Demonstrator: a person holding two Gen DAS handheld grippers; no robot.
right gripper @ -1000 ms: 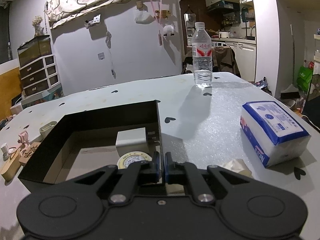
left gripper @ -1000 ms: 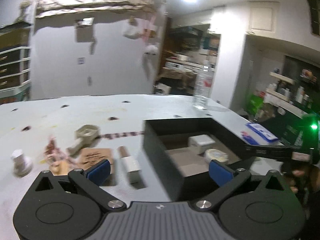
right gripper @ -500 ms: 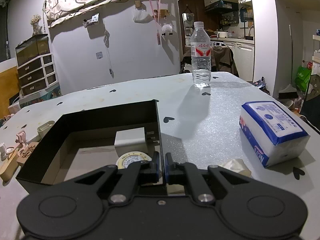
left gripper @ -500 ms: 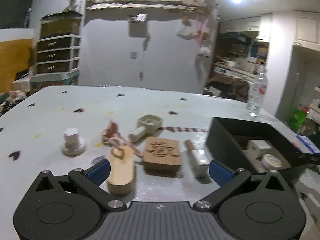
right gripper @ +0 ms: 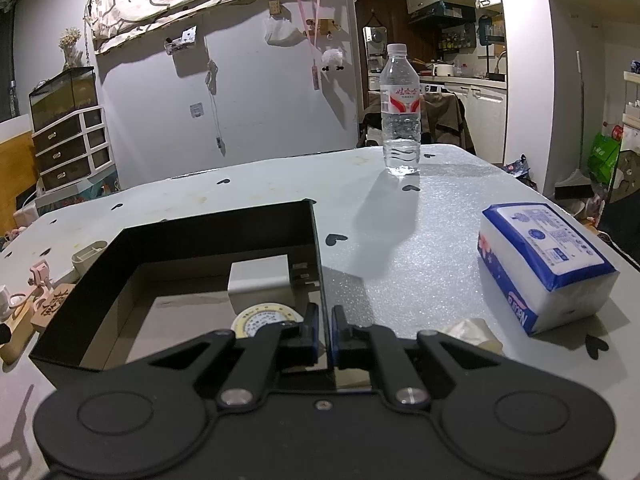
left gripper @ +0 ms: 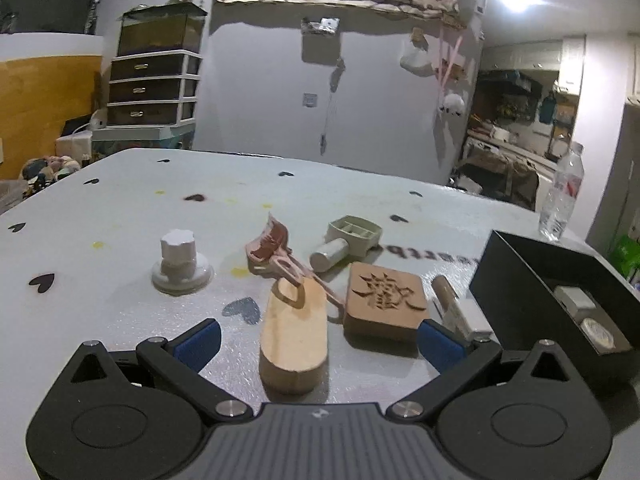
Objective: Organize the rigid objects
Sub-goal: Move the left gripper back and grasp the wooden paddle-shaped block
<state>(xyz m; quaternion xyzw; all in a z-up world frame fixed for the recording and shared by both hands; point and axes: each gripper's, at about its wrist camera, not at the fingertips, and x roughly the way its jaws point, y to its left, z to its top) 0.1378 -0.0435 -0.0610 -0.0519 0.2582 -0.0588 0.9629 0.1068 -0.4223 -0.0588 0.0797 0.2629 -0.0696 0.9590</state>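
My left gripper (left gripper: 318, 340) is open and low over the table, its blue pads either side of an oblong wooden block (left gripper: 294, 340) without touching it. Beside the block lie a square carved wooden block (left gripper: 382, 300), a white stick (left gripper: 460, 308), a pink clip (left gripper: 272, 244), a pale green stamp (left gripper: 352, 236) and a white knob (left gripper: 180, 264). To the right stands the black box (left gripper: 520, 280). My right gripper (right gripper: 325, 328) is shut on the right wall of the black box (right gripper: 224, 228), which holds a white box (right gripper: 260, 280) and a tape roll (right gripper: 264, 318).
A water bottle (right gripper: 400, 120) stands at the far side of the table. A blue and white tissue pack (right gripper: 544, 264) lies right of the box, with a crumpled tissue (right gripper: 472, 332) near my right gripper. Drawers and a wall stand behind the table.
My left gripper swung left, away from the black box, and came down over the loose objects; the oblong wooden block now lies between its open fingers. The right gripper stayed put.
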